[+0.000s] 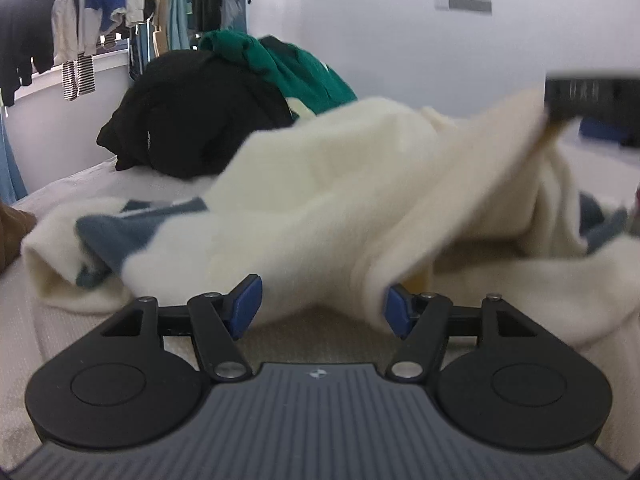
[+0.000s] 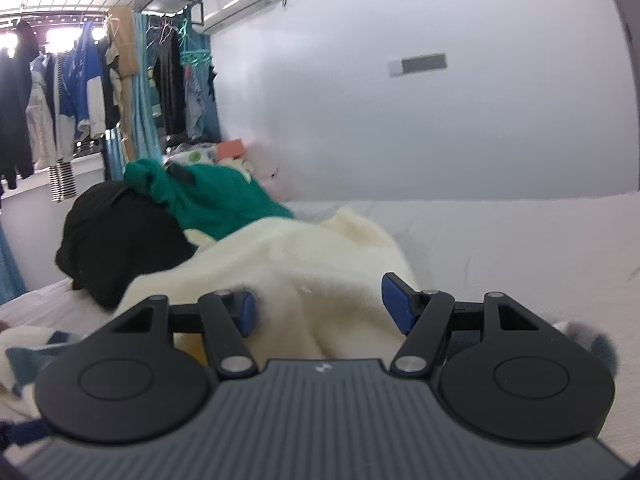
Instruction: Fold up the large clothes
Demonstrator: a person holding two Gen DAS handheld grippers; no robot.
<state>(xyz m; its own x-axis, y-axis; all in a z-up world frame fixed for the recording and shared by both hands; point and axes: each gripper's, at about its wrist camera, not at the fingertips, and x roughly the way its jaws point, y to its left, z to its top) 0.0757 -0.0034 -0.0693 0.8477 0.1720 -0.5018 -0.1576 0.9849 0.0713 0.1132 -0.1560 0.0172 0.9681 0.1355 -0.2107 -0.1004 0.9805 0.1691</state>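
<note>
A large cream fleece garment (image 1: 320,200) with blue-grey patches lies rumpled on the white bed (image 1: 60,184). My left gripper (image 1: 322,310) is open, low over the bed, with a fold of the cream cloth between its blue pads (image 1: 246,304). The other gripper shows blurred at the upper right of the left wrist view (image 1: 580,96), lifting an edge of the garment. In the right wrist view my right gripper (image 2: 320,308) is open wide, with the cream garment (image 2: 312,264) bunched between its blue pads (image 2: 394,300).
A black garment (image 1: 180,120) and a green one (image 1: 288,64) are piled at the back of the bed. Clothes hang on a rack (image 2: 80,92) at the far left. A grey wall (image 2: 400,120) runs along the bed; bare sheet (image 2: 520,240) lies to the right.
</note>
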